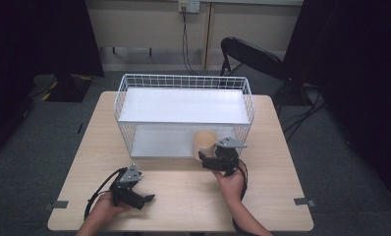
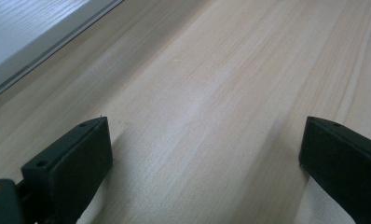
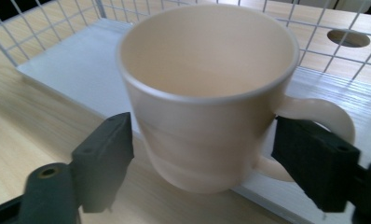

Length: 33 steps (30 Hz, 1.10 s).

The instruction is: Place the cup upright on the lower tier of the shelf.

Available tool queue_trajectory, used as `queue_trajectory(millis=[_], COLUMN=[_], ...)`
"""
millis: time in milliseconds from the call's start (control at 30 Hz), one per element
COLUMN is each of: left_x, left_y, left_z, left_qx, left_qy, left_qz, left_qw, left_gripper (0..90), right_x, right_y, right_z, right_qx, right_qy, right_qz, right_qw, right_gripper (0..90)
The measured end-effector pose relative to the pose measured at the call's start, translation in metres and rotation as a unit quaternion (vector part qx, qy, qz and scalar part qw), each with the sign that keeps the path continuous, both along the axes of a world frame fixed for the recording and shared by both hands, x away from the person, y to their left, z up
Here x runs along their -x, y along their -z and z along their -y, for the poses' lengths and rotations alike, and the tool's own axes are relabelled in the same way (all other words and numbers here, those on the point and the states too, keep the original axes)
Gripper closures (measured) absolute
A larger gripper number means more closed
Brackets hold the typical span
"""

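1. The cream mug stands upright at the front edge of the white wire rack, on the rack's lower shelf near its right end; in the high view the mug is just ahead of the right tongs.
2. In the right gripper view the right tongs sit with one jaw on each side of the mug's body, the handle sticking out just above the right-hand jaw. A thin gap shows on the left side, and I cannot tell whether either jaw truly touches (the mug looks bracketed rather than squeezed).
3. The left tongs are low over the bare wooden table, well apart from the mug, at the front left.
4. In the left gripper view the left tongs are spread wide with nothing but wood grain between the jaws.
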State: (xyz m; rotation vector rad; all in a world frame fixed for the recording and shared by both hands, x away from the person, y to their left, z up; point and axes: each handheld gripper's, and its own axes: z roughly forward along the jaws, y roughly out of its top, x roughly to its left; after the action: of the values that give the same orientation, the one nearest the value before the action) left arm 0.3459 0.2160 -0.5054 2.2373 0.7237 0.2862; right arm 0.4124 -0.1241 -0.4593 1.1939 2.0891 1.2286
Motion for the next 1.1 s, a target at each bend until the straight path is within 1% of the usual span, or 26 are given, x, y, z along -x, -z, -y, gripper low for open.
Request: queue_trajectory(millis=[33, 67, 100, 167, 200, 367, 433, 533, 667, 700, 733, 800, 833, 867, 967, 1000, 1033, 1100], left_x=[0.0, 0.0, 0.0, 0.0, 0.0, 0.0, 0.0, 0.0, 0.0, 0.0, 0.0, 0.0, 0.0, 0.0, 0.0, 0.0, 0.0, 0.0], left_y=[0.0, 0.0, 0.0, 0.0, 0.0, 0.0, 0.0, 0.0, 0.0, 0.0, 0.0, 0.0, 0.0, 0.0, 0.0, 0.0, 0.0, 0.0], left_z=[0.0, 0.0, 0.0, 0.0, 0.0, 0.0, 0.0, 0.0, 0.0, 0.0, 0.0, 0.0, 0.0, 0.0, 0.0, 0.0, 0.0, 0.0], left_qx=[0.0, 0.0, 0.0, 0.0, 0.0, 0.0, 0.0, 0.0, 0.0, 0.0, 0.0, 0.0, 0.0, 0.0, 0.0, 0.0, 0.0, 0.0], left_qy=[0.0, 0.0, 0.0, 0.0, 0.0, 0.0, 0.0, 0.0, 0.0, 0.0, 0.0, 0.0, 0.0, 0.0, 0.0, 0.0, 0.0, 0.0], left_qz=[0.0, 0.0, 0.0, 0.0, 0.0, 0.0, 0.0, 0.0, 0.0, 0.0, 0.0, 0.0, 0.0, 0.0, 0.0, 0.0, 0.0, 0.0], left_qw=[1.0, 1.0, 1.0, 1.0, 1.0, 1.0, 1.0, 1.0, 1.0, 1.0, 1.0, 1.0, 1.0, 1.0, 1.0, 1.0, 1.0, 1.0], left_gripper=[2.0, 2.0, 2.0, 2.1, 2.0, 2.0, 2.1, 2.1, 2.1, 2.0, 2.0, 2.0, 2.0, 2.0, 2.1, 2.0, 2.0, 2.0], right_x=[0.0, 0.0, 0.0, -0.001, -0.002, -0.003, -0.004, -0.004, -0.006, -0.006, -0.007, -0.008, -0.008, -0.008, -0.008, -0.008, -0.008, -0.01], right_y=[0.0, 0.0, 0.0, 0.0, 0.0, 0.0, 0.0, -0.001, -0.002, -0.002, -0.003, -0.003, -0.004, -0.006, -0.008, -0.008, -0.008, -0.008], right_z=[-0.001, -0.001, -0.001, -0.001, -0.001, -0.002, -0.003, -0.004, -0.006, -0.006, -0.007, -0.007, -0.008, -0.008, -0.009, -0.01, -0.01, -0.011], right_qx=[0.003, 0.004, 0.004, 0.0, 0.0, 0.004, 0.002, 0.007, 0.009, 0.012, 0.018, 0.018, 0.016, 0.011, 0.008, 0.009, 0.009, 0.014], right_qy=[0.004, 0.005, 0.005, -0.002, -0.003, -0.003, -0.002, 0.0, 0.0, 0.0, 0.0, 0.0, 0.001, 0.003, 0.005, 0.007, 0.007, 0.007], right_qz=[0.008, 0.011, 0.011, 0.004, 0.001, 0.002, -0.002, 0.003, 0.0, -0.001, 0.003, 0.004, 0.007, 0.012, 0.016, 0.016, 0.016, 0.018], right_qw=[1.0, 0.9999, 0.9999, 1.0, 1.0, 1.0, 1.0, 1.0, 1.0, 0.9999, 0.9998, 0.9998, 0.9998, 0.9999, 0.9998, 0.9998, 0.9998, 0.9997], right_gripper=[23.7, 25.4, 25.4, 30.3, 30.8, 31.8, 32.5, 38.7, 41.7, 44.8, 48.2, 49.5, 51.9, 56.6, 57.9, 60.8, 60.8, 63.5])
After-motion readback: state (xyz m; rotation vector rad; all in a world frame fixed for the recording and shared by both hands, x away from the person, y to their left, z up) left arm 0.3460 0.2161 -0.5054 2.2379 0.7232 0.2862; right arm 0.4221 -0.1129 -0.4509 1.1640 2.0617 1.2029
